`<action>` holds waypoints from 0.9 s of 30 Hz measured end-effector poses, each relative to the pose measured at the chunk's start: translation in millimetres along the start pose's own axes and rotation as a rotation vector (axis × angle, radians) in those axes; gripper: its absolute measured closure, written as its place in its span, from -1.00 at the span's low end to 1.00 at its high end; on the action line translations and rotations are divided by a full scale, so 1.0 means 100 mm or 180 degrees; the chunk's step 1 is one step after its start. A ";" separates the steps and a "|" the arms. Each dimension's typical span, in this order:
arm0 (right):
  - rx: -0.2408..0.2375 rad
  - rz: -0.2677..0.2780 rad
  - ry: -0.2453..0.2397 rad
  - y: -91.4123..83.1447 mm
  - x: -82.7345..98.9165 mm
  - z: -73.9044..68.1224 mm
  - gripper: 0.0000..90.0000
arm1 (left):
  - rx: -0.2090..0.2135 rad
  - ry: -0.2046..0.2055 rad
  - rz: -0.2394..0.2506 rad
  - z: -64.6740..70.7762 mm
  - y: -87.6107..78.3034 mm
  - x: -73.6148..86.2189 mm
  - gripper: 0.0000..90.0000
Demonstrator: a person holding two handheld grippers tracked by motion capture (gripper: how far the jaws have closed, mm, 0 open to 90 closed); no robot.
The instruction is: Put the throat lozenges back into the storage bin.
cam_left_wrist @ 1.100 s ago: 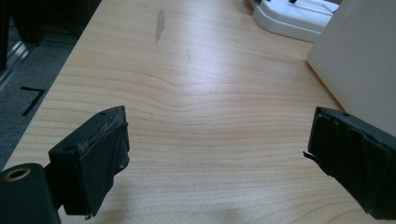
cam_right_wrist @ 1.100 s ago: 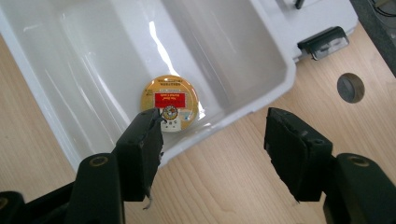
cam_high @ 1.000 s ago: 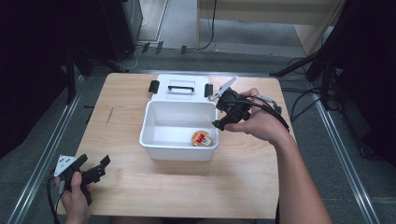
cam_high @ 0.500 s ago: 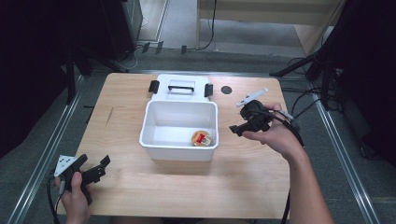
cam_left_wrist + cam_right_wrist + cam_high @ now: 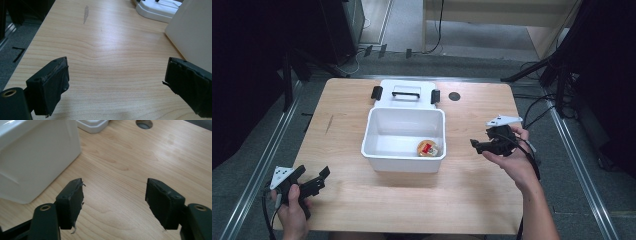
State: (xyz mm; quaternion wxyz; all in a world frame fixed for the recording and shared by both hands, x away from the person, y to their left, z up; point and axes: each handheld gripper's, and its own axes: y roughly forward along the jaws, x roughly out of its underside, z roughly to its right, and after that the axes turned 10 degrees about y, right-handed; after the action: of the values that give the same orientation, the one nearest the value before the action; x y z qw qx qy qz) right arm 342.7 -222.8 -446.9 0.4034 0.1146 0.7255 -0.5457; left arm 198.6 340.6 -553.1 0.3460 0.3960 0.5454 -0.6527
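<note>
A white bin (image 5: 403,163) stands in the middle of the wooden table (image 5: 477,200). A small round orange and red item (image 5: 427,148) lies inside it near the right wall. My right gripper (image 5: 477,145) hovers just right of the bin, pointing left toward its side wall (image 5: 37,157). Its jaws (image 5: 115,188) have just been opening and stand open with only bare wood between them. My left gripper (image 5: 320,178) rests near the front left corner, wide open (image 5: 116,68) and holding nothing, with the bin's wall (image 5: 192,32) at its right.
The bin's white lid (image 5: 406,93), with a handle and black latches, lies flat behind the bin. A round cable hole (image 5: 454,96) sits in the table at the back right. Dark equipment and cables surround the table on the floor.
My right gripper has moved from over the bin's right rim out to the right and down beside the bin, and its jaws have opened. The left gripper has stayed put.
</note>
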 end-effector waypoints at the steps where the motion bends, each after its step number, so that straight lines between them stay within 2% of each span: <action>1: 0.0027 0.0040 0.0058 0.00 0.05 0.01 -0.36 | -0.0001 0.0002 0.0000 0.00 0.00 0.00 -0.86; 3: 0.0045 0.0070 0.0099 0.01 0.10 0.03 -0.41 | 0.0000 0.0000 0.0000 0.00 0.00 0.00 -0.86; 5: 0.0089 0.0167 0.0268 0.02 0.26 0.10 -0.60 | 0.0001 -0.0002 0.0002 0.00 0.00 0.00 -0.86; 6: 0.0089 0.0167 0.0268 0.02 0.26 0.10 -0.60 | 0.0001 -0.0002 0.0002 0.00 0.00 0.00 -0.86; 7: 0.0112 0.0227 0.0334 0.01 0.36 0.15 -0.70 | 0.0002 -0.0002 0.0001 0.00 0.00 0.00 -0.86; 10: 0.0116 0.0303 0.0391 0.00 0.45 0.19 -0.72 | 0.0002 -0.0001 0.0000 0.00 0.00 0.00 -0.86; 11: 0.0150 0.0395 0.0474 -0.03 0.56 0.25 -0.82 | 0.0002 -0.0001 0.0000 0.00 0.00 0.00 -0.87; 16: 0.0179 0.0555 0.0641 -0.10 0.79 0.38 -1.00 | -0.0003 0.0008 -0.0002 0.00 0.00 0.00 -0.86; 21: 0.0196 0.0655 0.0716 -0.17 0.96 0.46 -1.00 | -0.0006 0.0011 0.0000 0.00 0.00 0.00 -0.86; 22: 0.0231 0.0710 0.0752 -0.22 1.07 0.49 -1.00 | 0.0003 0.0015 -0.0012 0.00 0.00 0.00 -0.86; 23: 0.0231 0.0710 0.0752 -0.22 1.07 0.49 -1.00 | 0.0003 0.0015 -0.0012 0.00 0.00 0.00 -0.86; 26: 0.0326 0.0832 0.0879 -0.30 1.26 0.57 -1.00 | -0.0001 0.0022 -0.0016 0.01 0.00 0.00 -0.86; 27: 0.0326 0.0832 0.0879 -0.30 1.26 0.57 -1.00 | -0.0001 0.0022 -0.0016 0.01 0.00 0.00 -0.86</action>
State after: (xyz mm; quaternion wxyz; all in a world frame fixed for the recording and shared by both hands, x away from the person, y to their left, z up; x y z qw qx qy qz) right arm 269.1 -319.1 -520.3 0.3611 0.3020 0.7241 -0.5040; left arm 198.3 339.9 -553.1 0.3425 0.3968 0.5477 -0.6521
